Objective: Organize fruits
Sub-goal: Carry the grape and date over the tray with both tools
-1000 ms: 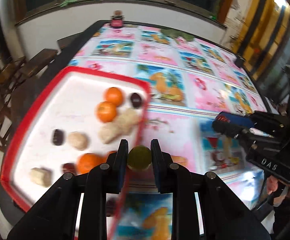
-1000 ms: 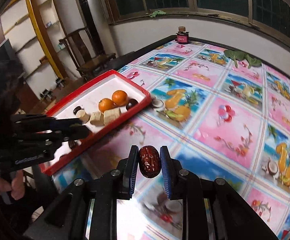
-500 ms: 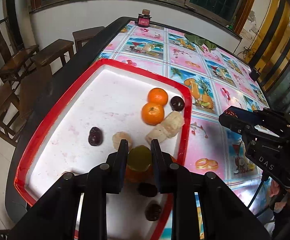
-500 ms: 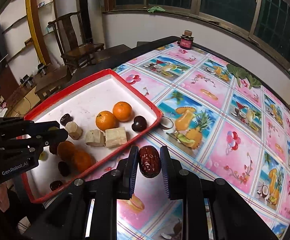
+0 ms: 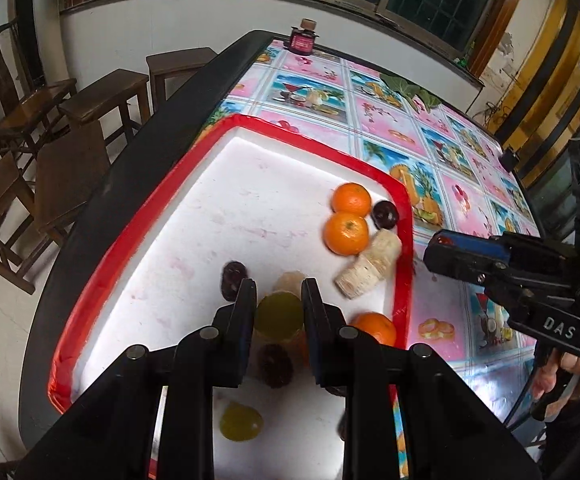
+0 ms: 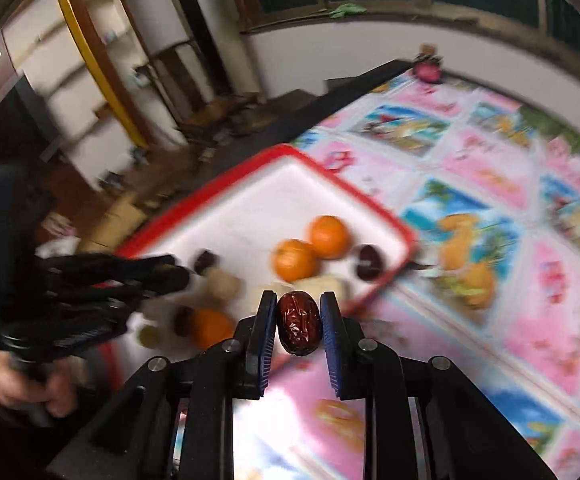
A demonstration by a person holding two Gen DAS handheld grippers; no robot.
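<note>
Left gripper closed on a green fruit, pinched between both fingers, above the white floor of the red tray. Just past the fingertips, a pale chunk; to their left, a dark date. Farther ahead and right, two oranges touching each other, a dark fruit beside them near the tray corner, and a pale stick lying next to the right rim. Right of the fingers, another orange; beneath them, a second date and a second green fruit. Right gripper clamped on a wrinkled red date, held between both fingers over the table just short of the tray's near rim. Blurred in that view: oranges and dark fruit ahead of the fingers, left gripper at far left over the tray. Jar at the table's far end.
</note>
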